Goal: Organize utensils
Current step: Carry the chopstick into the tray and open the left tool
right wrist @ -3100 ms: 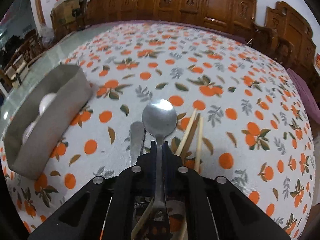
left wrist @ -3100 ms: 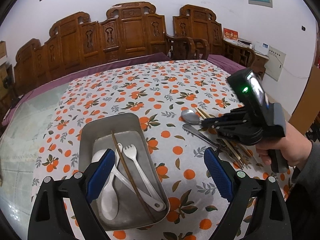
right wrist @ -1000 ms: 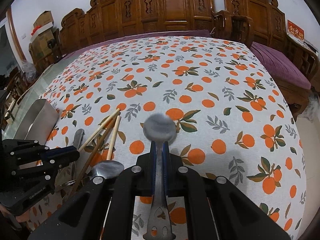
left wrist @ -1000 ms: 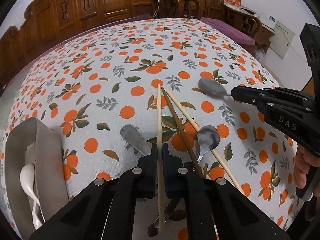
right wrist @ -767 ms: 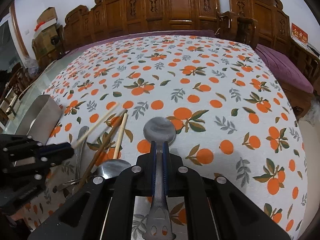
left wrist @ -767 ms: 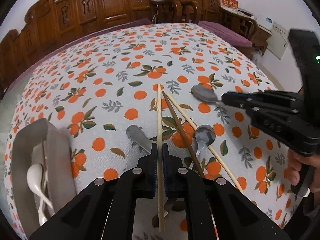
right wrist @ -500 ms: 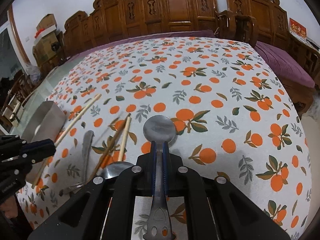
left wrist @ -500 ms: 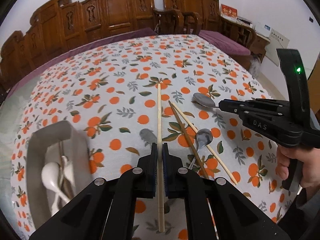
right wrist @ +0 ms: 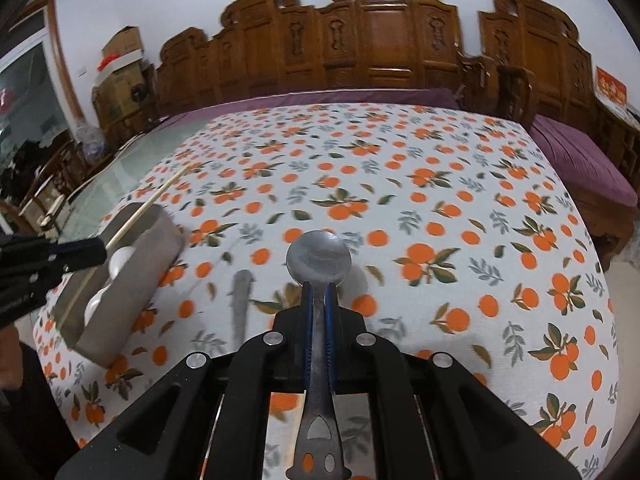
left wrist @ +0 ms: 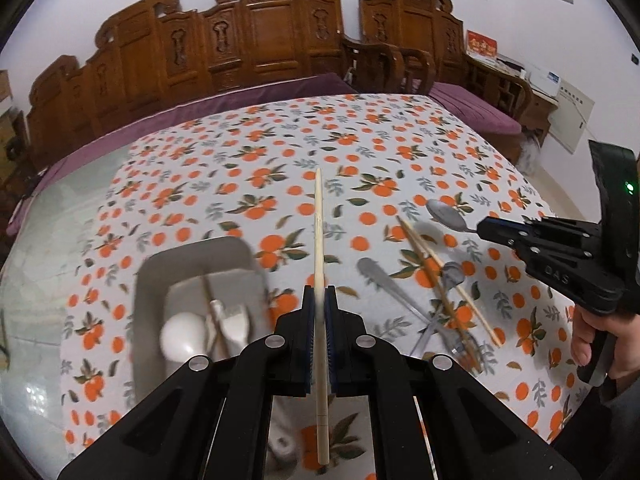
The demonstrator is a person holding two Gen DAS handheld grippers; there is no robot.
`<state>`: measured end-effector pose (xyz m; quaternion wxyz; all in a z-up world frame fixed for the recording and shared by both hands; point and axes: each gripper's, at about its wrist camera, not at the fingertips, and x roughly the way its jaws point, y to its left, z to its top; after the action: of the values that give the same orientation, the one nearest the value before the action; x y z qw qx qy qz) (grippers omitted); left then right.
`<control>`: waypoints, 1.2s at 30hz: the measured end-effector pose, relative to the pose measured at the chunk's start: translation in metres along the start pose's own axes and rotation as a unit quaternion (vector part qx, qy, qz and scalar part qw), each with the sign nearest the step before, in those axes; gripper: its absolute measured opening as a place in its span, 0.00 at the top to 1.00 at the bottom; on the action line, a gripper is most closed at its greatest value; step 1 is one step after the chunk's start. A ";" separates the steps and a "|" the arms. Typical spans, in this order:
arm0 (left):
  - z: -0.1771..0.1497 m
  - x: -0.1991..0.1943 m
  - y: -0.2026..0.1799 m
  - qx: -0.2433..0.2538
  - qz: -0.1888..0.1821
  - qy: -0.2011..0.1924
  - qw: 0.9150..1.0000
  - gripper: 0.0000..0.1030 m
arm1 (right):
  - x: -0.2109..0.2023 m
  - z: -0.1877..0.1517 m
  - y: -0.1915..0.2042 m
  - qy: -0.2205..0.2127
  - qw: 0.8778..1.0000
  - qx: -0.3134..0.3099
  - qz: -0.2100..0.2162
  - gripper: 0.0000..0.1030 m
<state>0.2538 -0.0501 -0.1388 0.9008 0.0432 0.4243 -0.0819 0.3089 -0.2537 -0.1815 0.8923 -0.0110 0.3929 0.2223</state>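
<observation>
Tabletop point(left wrist: 280, 148) under orange-print cloth; carved wooden chairs point(left wrist: 276, 36) behind. Left tool point(left wrist: 319, 308) clamping chopstick point(left wrist: 319, 240); right tool point(right wrist: 319, 304) clamping metal spoon point(right wrist: 319, 258).

A white cloth point(left wrist: 280, 152) printed with orange fruit and green leaves covers the desk; grey metal tray point(left wrist: 152, 276), white spoon point(left wrist: 182, 340), pale wooden chopstick point(left wrist: 319, 240).

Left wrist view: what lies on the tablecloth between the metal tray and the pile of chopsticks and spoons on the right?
In the left wrist view, only bare tablecloth lies between the metal tray and the pile; the chopstick held above crosses it.
</observation>
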 end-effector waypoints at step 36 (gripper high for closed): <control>-0.055 0.030 0.090 -0.041 0.032 0.057 0.997 0.96 | -0.008 -0.004 0.106 -0.003 0.994 -0.100 0.054 0.93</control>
<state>0.2481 0.0435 -0.1964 0.8784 0.0247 0.4761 -0.0332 0.2581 -0.1622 -0.1621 0.8747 -0.0778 0.3659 0.3080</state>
